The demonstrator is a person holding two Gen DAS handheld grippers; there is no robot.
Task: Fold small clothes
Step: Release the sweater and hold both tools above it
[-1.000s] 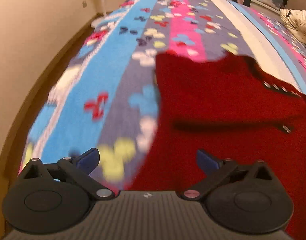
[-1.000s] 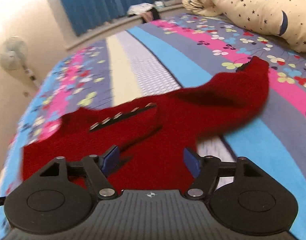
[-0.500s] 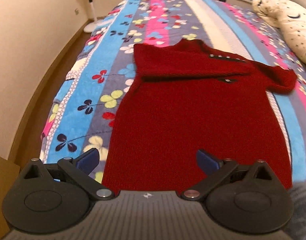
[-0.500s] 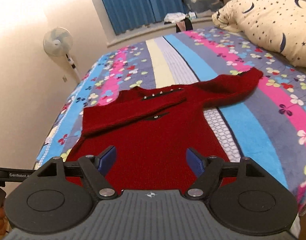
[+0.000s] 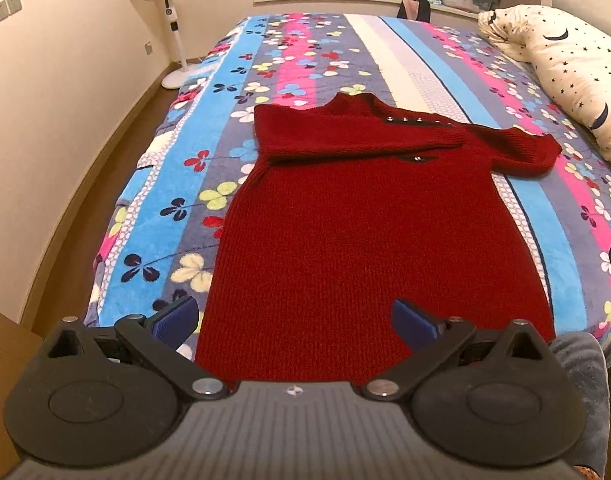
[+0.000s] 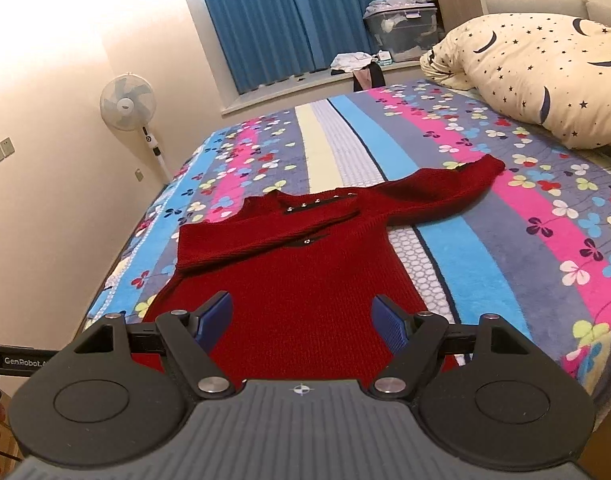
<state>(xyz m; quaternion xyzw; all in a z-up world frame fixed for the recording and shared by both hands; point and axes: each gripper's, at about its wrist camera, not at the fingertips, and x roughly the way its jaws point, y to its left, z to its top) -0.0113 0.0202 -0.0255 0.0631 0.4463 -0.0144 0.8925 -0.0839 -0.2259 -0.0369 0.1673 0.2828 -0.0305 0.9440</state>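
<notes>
The red sweater (image 5: 369, 216) lay flat on the bed (image 5: 305, 40), its near edge by the foot. One sleeve (image 5: 345, 144) was folded across the chest; the other sleeve (image 6: 445, 196) stuck out toward the pillow (image 6: 537, 68). The left tongs (image 5: 293, 316) and right tongs (image 6: 301, 320) were both wide apart and held nothing. I think the next move was to fold that loose sleeve in.
</notes>
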